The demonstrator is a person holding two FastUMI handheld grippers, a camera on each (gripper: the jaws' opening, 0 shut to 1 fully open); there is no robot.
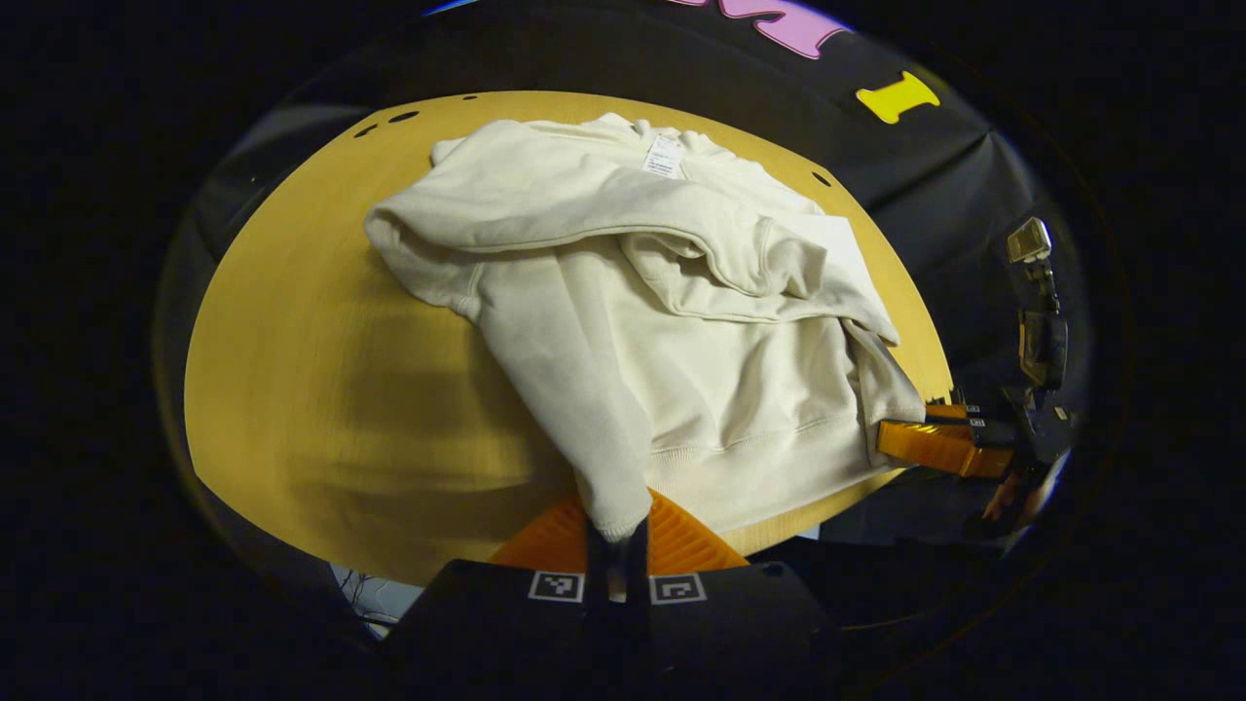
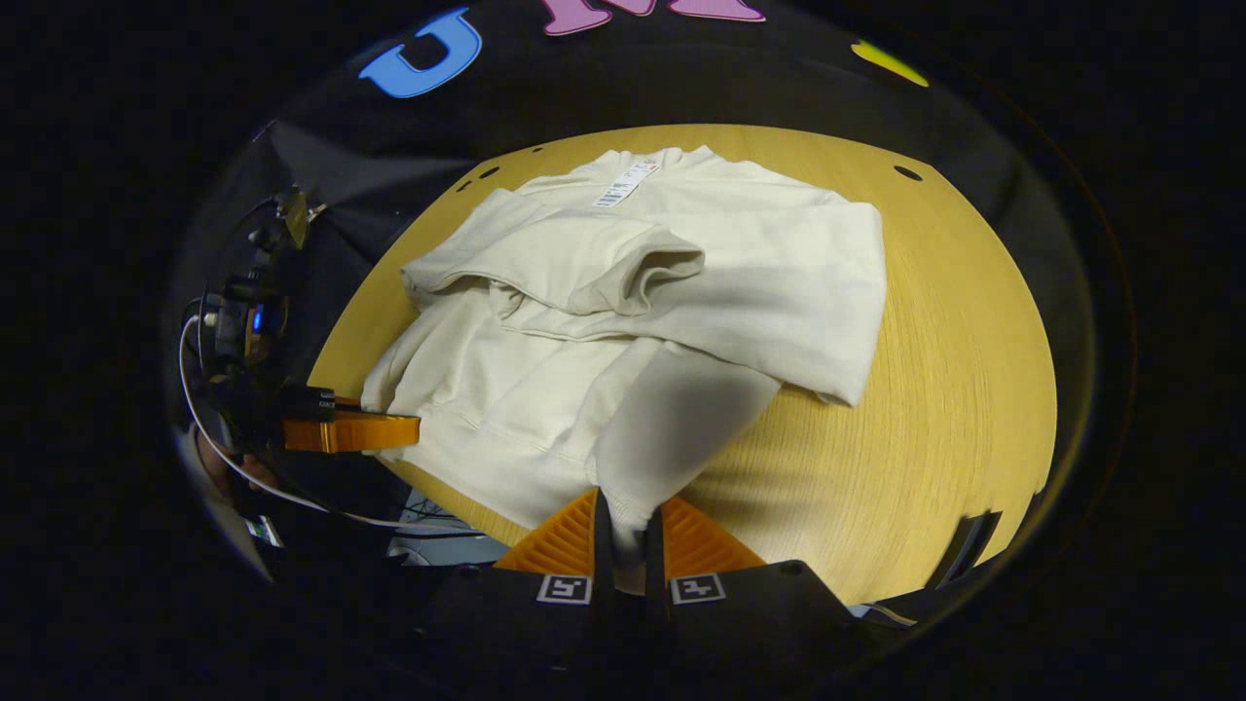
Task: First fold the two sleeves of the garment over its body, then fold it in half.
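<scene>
1. A cream sweatshirt lies on the round wooden bench, collar at the far side, hem at the near edge.
2. A white tag shows at the collar.
3. Both sleeves lie folded across the body of the sweatshirt.
4. Left tongs: the 2 fingers are closed almost together on a corner of the hem, with cloth pinched between them.
5. Right tongs: the 2 fingers are closed almost together on the opposite hem corner, with cloth pinched between them.
6. In the left gripper view, the right tongs meet the hem at the right edge of the bench.
7. In the right gripper view, the left tongs meet the hem at the left edge of the bench.
</scene>
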